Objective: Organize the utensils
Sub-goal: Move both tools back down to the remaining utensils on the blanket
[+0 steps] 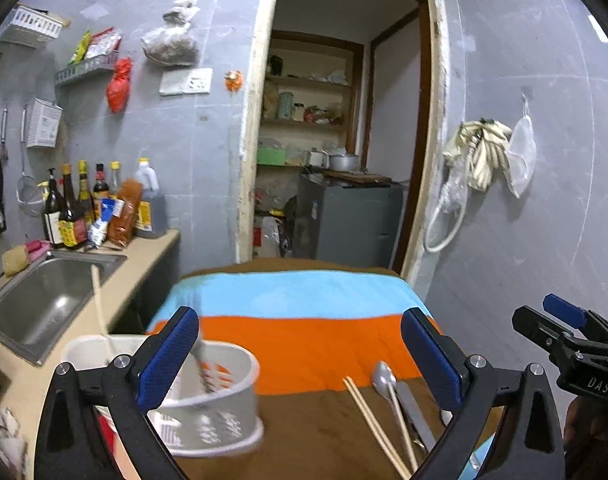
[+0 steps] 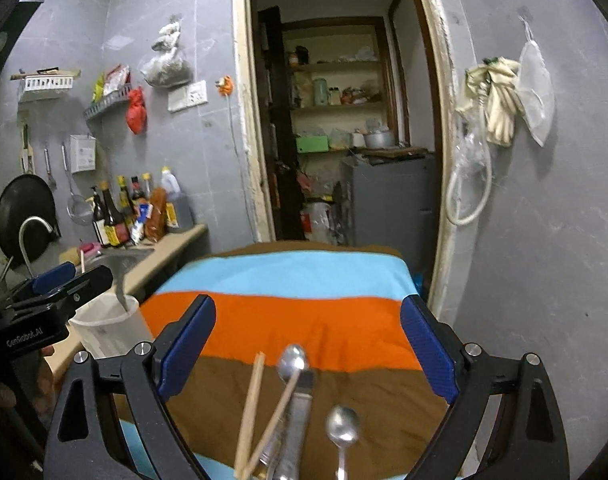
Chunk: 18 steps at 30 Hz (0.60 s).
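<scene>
Now both tongs stand open and empty. Just below the right gripper [image 2: 308,344], on the brown band of the striped cloth [image 2: 304,320], lie the chopsticks [image 2: 260,404] and spoons [image 2: 343,426], long axes along its fingers. The holder [image 1: 208,420] sits left, under the left gripper [image 1: 300,356].

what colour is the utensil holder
White utensil holder, clearest in the left wrist view.

Landmark: utensil holder [image 1: 192,396], on the striped cloth's [image 1: 304,344] left edge. Right of it on the cloth: chopsticks [image 1: 378,424], spoon [image 1: 384,376], knife [image 1: 418,412], lying together. Left of it: sink [image 1: 44,300]. Behind the sink: bottles [image 1: 84,208]. Far beyond the holder: doorway [image 1: 344,120].
</scene>
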Tool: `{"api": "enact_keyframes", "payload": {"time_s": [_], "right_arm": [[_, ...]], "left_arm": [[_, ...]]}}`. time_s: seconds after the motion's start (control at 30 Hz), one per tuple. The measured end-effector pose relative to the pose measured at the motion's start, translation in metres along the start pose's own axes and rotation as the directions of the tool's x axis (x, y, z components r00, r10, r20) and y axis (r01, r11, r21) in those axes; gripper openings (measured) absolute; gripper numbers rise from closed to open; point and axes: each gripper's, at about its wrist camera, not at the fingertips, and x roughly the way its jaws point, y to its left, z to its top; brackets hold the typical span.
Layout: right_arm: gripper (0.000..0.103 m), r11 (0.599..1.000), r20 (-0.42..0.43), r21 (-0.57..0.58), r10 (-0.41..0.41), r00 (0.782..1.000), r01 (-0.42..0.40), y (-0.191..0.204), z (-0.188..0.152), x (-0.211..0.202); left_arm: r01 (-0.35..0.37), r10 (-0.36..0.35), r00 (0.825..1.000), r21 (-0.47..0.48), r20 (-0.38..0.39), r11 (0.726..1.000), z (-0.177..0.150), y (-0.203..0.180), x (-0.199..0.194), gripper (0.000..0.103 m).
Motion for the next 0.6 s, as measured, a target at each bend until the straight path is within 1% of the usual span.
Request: {"api": "enact_keyframes", "payload": {"time_s": [0.17,0.33,0.43,0.5,0.6], "right_arm": [[0.090,1.000,-0.039,0.015,-0.019,0.999,0.019,-0.026,-0.017,0.003],[0.090,0.999,-0.108,0.039,-0.018,0.994,0.022,-0.046,-0.043,0.020],[0.090,0.998,-0.163,0.056,-0.002,0.987,0.011,-0.053,-0.061,0.035],[0.090,0.998,-0.194,0.067,0.014,0.981,-0.001,-0.057,-0.074,0.044],[0.090,0.996,-0.238,0.080,0.044,0.970,-0.026,-0.062,-0.092,0.058]], "left_arm": [[0.008,-0.008,0.999,0.000,-0.053,1.000,-0.022,-0.024,0.015,0.102],[-0.003,0.005,0.992,0.010,-0.125,1.000,-0.047,-0.039,0.033,0.102],[-0.007,0.007,0.984,-0.003,-0.175,1.000,-0.062,-0.042,0.045,0.102],[-0.007,0.004,0.975,-0.016,-0.221,1.000,-0.071,-0.042,0.056,0.102],[0.016,-0.026,0.962,-0.041,-0.271,0.999,-0.081,-0.041,0.070,0.102]]}}
